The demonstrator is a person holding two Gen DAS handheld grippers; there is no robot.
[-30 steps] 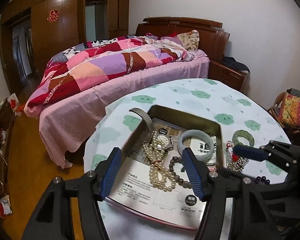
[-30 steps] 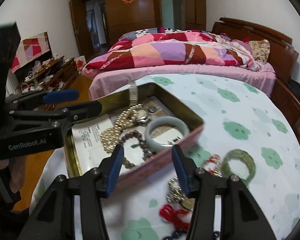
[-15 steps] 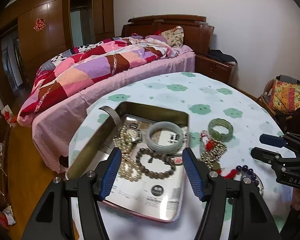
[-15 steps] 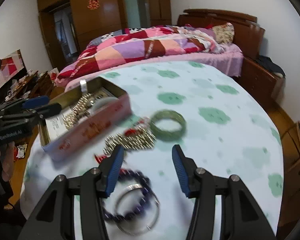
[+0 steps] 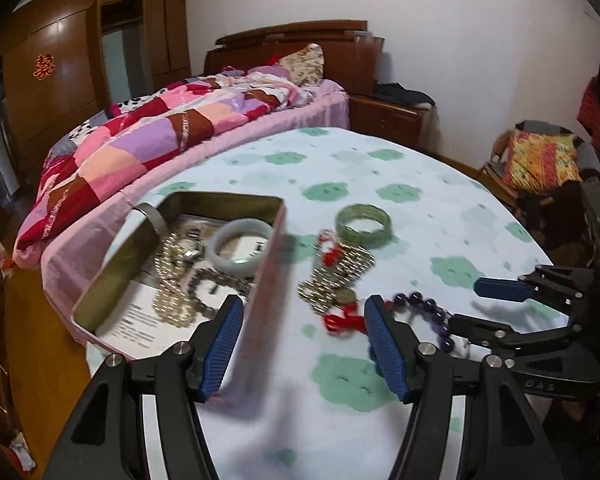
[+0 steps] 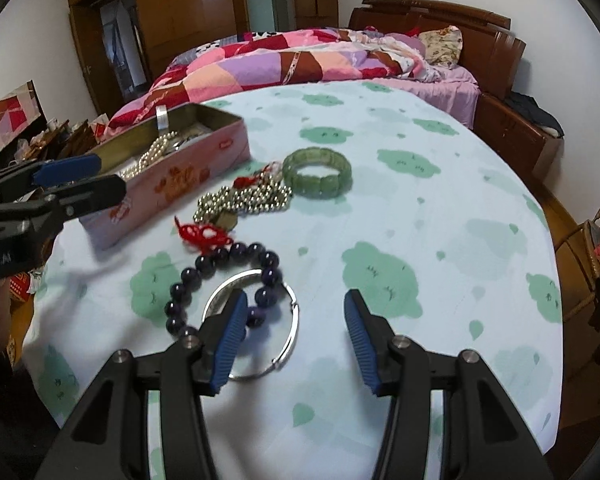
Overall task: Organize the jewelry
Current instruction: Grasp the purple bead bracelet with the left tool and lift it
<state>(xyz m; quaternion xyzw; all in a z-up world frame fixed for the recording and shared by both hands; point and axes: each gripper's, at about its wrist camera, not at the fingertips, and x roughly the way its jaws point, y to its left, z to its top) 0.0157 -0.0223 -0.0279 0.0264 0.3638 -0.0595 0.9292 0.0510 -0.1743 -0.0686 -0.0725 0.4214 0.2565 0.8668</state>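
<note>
Bedroom surroundings frame a round table (image 6: 440, 208) under a pale cloth printed with green clouds, with a bed (image 6: 284, 64) and its patchwork quilt right behind it. On the cloth toward the bed side sits an open pink tin (image 6: 168, 178); inside it lie a pearl strand (image 5: 172, 280), a pale jade bangle (image 5: 242, 246), a dark bead bracelet (image 5: 220, 280) and what looks like a watch (blurred, hard to be sure). Outside the tin, just beside its long wall, a heap of gold bead chain (image 6: 244, 200) with a red knot (image 6: 204, 236) rests on the cloth, and a green stone bracelet (image 6: 317, 172) lies touching the far end of that heap. Nearer the right gripper (image 6: 294, 322), a purple bead bracelet (image 6: 220, 276) overlaps a silver bangle (image 6: 256, 324). The right gripper hangs over that pair with its blue pads spread wide and nothing between them; its left pad sits above the silver bangle. The left gripper (image 5: 302, 340) is likewise spread apart and empty, hovering over the near end of the tin's wall, with the red knot showing between its fingers.
</note>
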